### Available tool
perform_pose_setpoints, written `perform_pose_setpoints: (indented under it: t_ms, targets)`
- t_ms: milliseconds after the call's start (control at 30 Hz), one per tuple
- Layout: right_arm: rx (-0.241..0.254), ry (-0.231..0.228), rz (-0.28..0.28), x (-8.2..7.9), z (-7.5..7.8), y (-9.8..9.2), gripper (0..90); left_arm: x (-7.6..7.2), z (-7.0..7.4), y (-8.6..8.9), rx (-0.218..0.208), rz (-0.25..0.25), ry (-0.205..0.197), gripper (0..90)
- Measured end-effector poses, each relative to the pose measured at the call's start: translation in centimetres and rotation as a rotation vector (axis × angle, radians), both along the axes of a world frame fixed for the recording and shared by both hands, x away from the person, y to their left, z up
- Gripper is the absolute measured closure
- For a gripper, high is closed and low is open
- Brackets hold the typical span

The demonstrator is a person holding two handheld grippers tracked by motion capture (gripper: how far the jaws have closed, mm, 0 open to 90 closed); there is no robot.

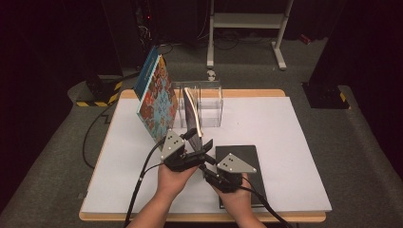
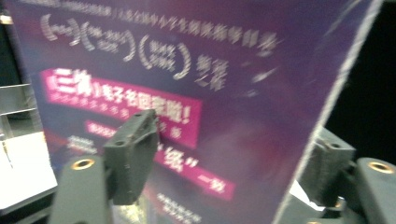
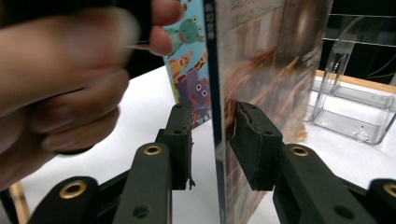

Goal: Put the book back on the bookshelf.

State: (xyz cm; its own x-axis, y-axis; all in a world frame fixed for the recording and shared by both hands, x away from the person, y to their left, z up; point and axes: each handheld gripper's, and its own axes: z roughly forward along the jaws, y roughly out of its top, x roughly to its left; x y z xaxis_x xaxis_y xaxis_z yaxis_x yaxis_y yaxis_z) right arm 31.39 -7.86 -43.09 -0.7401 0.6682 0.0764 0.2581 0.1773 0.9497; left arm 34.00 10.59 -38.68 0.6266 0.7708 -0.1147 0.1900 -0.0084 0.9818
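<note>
Claw on the left (image 1: 198, 141) is clamped across the lower part of a thin purple book (image 1: 192, 114) that stands upright on the white worktop (image 1: 285, 142). In the left gripper view one black pad (image 2: 135, 144) presses flat on the purple cover (image 2: 196, 93) with its pink banners and pale print, and the other pad sits behind the book's pale right edge. The right claw (image 3: 212, 140) straddles the same book's bottom edge from the near side; its jaws stand apart, one to each side of the dark spine (image 3: 214, 116), the right-hand pad just touching the brownish cover and the left-hand pad clear of it, so it is not gripping. The person's left hand (image 3: 56, 88) shows blurred and close in the right gripper view.

Just behind the purple book stands a clear plastic holder (image 1: 209, 102) with upright dividers. To the left of that leans a larger picture book (image 1: 157, 97) with a busy red and blue cover, tilted back on its lower edge. A flat black book (image 1: 237, 156) lies on the worktop under the right hand (image 1: 240, 199). Cables trail from both claws off the near edge.
</note>
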Motion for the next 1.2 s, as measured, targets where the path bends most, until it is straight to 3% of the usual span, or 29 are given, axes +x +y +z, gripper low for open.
perform_pose_setpoints:
  t_ms: [167,300,467,533,600,700,933,1200]
  targets:
    - [-0.01,-0.002,-0.007,-1.0,0.2,-2.2,58.1,-0.3,-0.1,0.1,0.02,0.011,-0.024,33.9]
    - [-0.06,-0.043,-0.087,-1.1,0.3,-5.6,55.8,-0.5,0.0,0.2,0.038,0.013,-0.034,38.2]
    - [-0.045,-0.022,-0.217,-0.4,-1.0,-10.5,55.9,-0.9,0.2,0.6,0.061,0.014,-0.037,44.5]
    - [-0.028,-0.001,-0.243,-0.4,-1.8,-11.9,56.7,-1.1,0.3,0.8,0.073,0.022,-0.038,48.3]
    - [-0.047,0.01,-0.255,-0.3,-2.4,-12.8,56.6,-1.4,0.5,1.1,0.084,0.03,-0.037,54.5]
    - [-0.017,0.034,-0.266,-0.1,-2.7,-13.7,56.7,-1.9,0.6,1.6,0.111,0.066,-0.054,62.9]
    - [-0.011,0.033,-0.256,-0.1,-2.8,-13.6,56.6,-2.2,0.8,3.0,0.145,0.127,-0.071,81.9]
    - [-0.013,0.041,-0.252,0.0,-2.9,-13.5,56.0,-2.3,0.5,3.7,0.15,0.093,-0.091,82.9]
